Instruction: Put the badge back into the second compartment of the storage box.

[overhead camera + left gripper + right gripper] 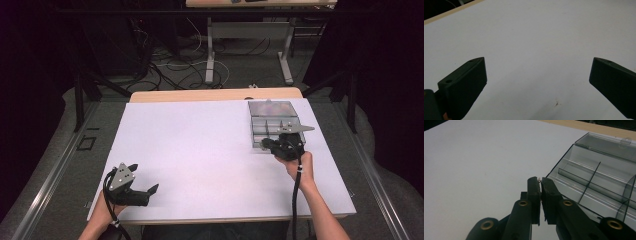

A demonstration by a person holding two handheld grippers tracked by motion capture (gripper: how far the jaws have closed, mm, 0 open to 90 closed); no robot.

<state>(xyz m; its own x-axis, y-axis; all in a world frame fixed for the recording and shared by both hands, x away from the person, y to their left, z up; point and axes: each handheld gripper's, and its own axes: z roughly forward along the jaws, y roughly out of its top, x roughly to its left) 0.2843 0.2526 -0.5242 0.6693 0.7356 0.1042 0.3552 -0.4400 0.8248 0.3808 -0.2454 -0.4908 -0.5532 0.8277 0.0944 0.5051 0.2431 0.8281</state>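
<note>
Lighting: even overhead light on the white table (pixel 200 150), surroundings nearly black. Shadows: faint and soft beside the jaws in the left gripper view. Glare: pale streaks on the clear compartment box (pixel 599 170). Sharpness: high view soft and grainy; nearest jaw parts slightly blurred in both gripper views.

A clear plastic compartment box (pixel 274 125) lies flat at the tabletop's (pixel 200 150) far right, lid open, its divided compartments looking empty.
</note>
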